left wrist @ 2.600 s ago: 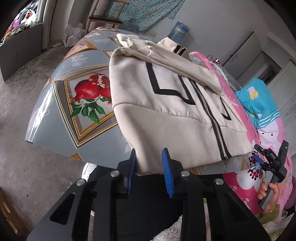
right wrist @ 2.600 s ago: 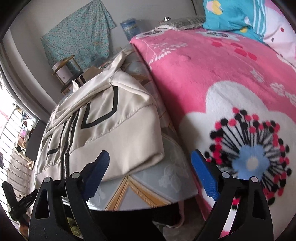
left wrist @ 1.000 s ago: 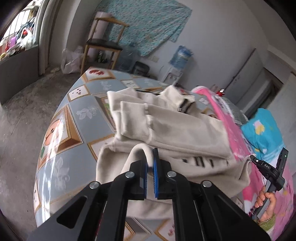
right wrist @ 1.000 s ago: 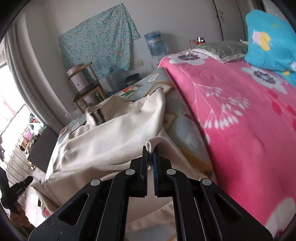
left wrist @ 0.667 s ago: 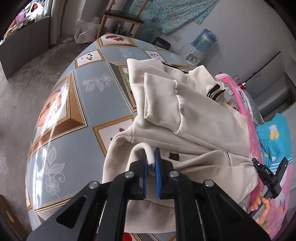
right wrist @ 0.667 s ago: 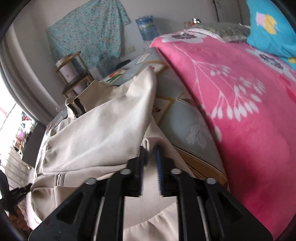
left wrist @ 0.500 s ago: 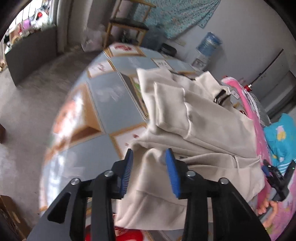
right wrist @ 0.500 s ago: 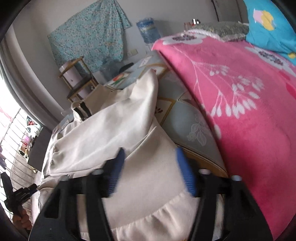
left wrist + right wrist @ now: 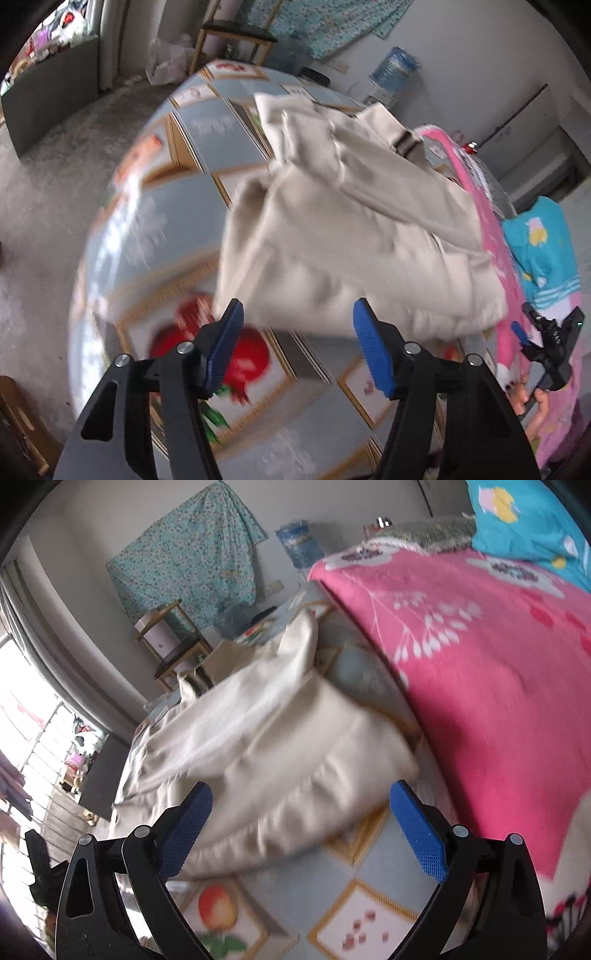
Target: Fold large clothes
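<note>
Cream fabric jacket (image 9: 354,229) lies bunched and folded on the grey fruit-print tablecloth surface (image 9: 177,206), at 12 o'clock from both claws. Left claw (image 9: 297,345) is opening, nothing between its blue pads. Right claw (image 9: 299,829) is opening wide, also empty, jacket hem just beyond it. Pink floral blanket (image 9: 480,672) at 2 o'clock.

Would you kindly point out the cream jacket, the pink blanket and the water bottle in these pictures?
jacket (image 9: 354,236): left wrist view, middle of the folded body.
blanket (image 9: 480,686): right wrist view, plain pink area.
water bottle (image 9: 301,546): right wrist view, its blue side.
</note>
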Motion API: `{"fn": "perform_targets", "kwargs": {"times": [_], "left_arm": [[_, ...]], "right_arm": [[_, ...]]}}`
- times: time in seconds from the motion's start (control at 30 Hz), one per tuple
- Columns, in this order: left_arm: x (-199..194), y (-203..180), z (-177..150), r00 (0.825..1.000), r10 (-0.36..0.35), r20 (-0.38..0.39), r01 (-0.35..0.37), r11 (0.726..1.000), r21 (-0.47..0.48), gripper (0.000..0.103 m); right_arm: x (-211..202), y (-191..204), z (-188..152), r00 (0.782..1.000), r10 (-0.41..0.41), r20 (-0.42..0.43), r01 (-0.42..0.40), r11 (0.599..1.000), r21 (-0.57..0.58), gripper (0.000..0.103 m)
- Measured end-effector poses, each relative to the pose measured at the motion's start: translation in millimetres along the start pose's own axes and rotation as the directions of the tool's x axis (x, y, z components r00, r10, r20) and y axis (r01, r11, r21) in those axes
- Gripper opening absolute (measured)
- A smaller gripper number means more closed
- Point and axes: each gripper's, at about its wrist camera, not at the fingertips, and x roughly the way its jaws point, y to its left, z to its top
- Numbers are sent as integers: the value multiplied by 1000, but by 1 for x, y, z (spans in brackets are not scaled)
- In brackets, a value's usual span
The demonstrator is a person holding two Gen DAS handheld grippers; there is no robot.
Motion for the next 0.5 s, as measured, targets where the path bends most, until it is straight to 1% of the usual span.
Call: {"fn": "perform_targets", "kwargs": {"times": [0.03, 0.07, 0.17, 0.3, 0.4, 0.43, 0.5], "left_arm": [[2, 1, -7, 1000, -28, -8, 28, 1000, -14, 62], [3, 1, -11, 999, -42, -14, 42, 999, -26, 64], [10, 7, -19, 996, -88, -32, 85, 992, -92, 65], [17, 16, -15, 991, -132, -21, 126, 976, -176, 66], [22, 27, -11, 983, -182, 4, 177, 950, -258, 69], [23, 32, -10, 978, -207, 23, 205, 935, -291, 69], [24, 37, -7, 972, -232, 46, 234, 914, -330, 69]], "right_arm": [[-2, -2, -5, 1000, -7, -8, 7, 1000, 5, 93], [-3, -5, -10, 1000, -14, -14, 14, 1000, 11, 94], [-2, -16, -22, 998, -43, -35, 44, 998, 43, 95], [5, -27, -27, 998, -39, -54, 43, 996, 82, 95], [6, -28, -25, 999, -36, -36, 39, 995, 90, 95], [7, -29, -23, 999, -27, -29, 29, 994, 101, 95], [9, -32, -20, 1000, -18, -17, 19, 993, 117, 95]]}}
